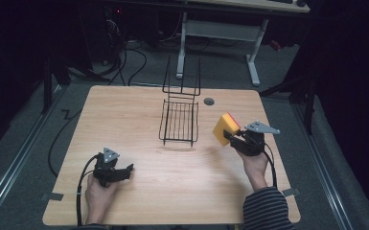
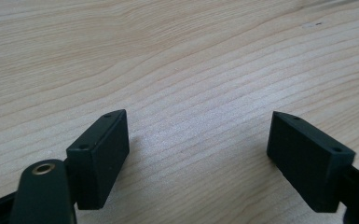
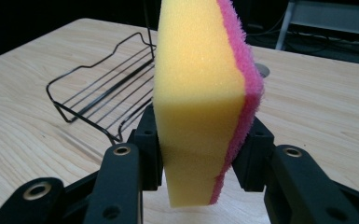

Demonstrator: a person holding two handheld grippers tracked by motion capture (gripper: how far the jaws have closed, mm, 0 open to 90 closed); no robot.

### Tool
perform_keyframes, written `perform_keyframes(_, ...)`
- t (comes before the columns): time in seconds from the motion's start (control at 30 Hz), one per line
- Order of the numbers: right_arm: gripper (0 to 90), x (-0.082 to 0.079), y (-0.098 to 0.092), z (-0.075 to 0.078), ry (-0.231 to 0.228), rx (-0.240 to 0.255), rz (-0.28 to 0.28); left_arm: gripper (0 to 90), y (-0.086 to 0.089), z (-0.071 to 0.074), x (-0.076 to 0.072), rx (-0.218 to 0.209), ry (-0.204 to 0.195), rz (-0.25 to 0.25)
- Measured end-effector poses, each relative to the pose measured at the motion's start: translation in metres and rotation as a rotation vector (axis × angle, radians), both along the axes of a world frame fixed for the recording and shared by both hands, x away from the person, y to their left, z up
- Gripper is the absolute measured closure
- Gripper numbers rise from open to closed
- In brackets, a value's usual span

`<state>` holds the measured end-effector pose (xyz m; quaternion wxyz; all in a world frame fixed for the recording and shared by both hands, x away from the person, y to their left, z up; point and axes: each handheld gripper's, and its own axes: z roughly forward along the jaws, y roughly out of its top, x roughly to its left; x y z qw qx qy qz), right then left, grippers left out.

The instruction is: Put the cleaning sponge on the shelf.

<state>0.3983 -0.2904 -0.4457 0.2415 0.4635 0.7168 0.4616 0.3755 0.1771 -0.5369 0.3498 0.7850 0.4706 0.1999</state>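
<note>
Both tongs are working low over a wooden table, each one held in a hand coming in from the near edge. Clamped in the right gripper is a yellow sponge with a pink scouring face; the two black jaws are pressing on its broad sides, the yellow foam against one pad and the pink layer against the other, and the sponge is standing on edge, rising well above the jaw tips and poking out a little below them. In the right gripper view the sponge is sitting dead centre, lifted clear of the tabletop, with the right gripper squeezing it near its lower end. Beyond and to the left of this gripper a black wire rack is resting on the table, near the sponge but not touching it; its open basket part is lying flat and its tall wire back is rising at the far end. Just behind the sponge, on the far side of the right gripper, a small round grommet hole is sitting in the tabletop. Well apart from all of this, the left gripper is hovering close to bare wood with its jaws spread wide and nothing between them; in the left gripper view the left gripper is looking down at plain wood grain.
</note>
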Motion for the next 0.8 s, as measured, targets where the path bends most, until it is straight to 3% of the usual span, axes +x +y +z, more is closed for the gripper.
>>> perform_keyframes(0.8,60.5,0.000,0.032,0.025,-0.038,0.021,0.102,21.3,0.000,0.000,0.000,0.000,0.000,0.000)
